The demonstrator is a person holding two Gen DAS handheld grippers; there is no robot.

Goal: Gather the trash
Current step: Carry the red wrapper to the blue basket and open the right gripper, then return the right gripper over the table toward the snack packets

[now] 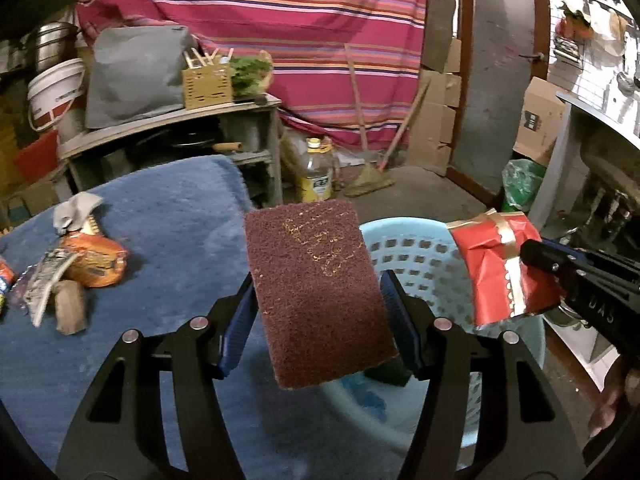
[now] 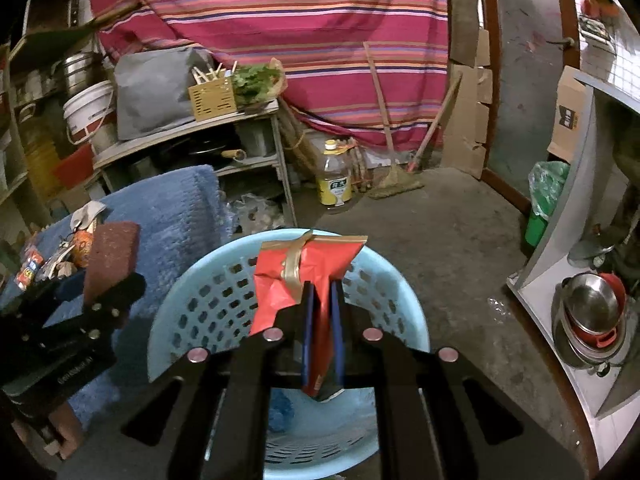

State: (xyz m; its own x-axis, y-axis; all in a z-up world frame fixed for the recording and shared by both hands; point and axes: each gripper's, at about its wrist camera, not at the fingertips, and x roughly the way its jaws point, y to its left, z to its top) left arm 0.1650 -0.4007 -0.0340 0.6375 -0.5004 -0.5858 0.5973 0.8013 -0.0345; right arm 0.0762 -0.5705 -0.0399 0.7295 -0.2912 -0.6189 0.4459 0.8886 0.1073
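My left gripper (image 1: 318, 284) is shut on a maroon scouring pad (image 1: 320, 292), holding it by its edges at the rim of a light blue perforated basket (image 1: 420, 264). My right gripper (image 2: 321, 290) is shut on a red and gold wrapper (image 2: 304, 268), held above the same basket (image 2: 200, 304). In the left wrist view the wrapper (image 1: 500, 264) and right gripper (image 1: 538, 258) hang over the basket's right side. In the right wrist view the pad (image 2: 110, 256) and left gripper (image 2: 100, 296) show at left. More trash, an orange packet (image 1: 94, 260) and crumpled wrappers (image 1: 48, 284), lies on the blue-covered table (image 1: 172, 232).
A grey shelf (image 1: 168, 120) with a bag and wooden box stands behind the table. A yellow oil bottle (image 2: 334, 176) and a broom (image 2: 396, 176) stand on the concrete floor. A green bag (image 2: 546, 192) and a counter with steel pots (image 2: 592, 316) are at right.
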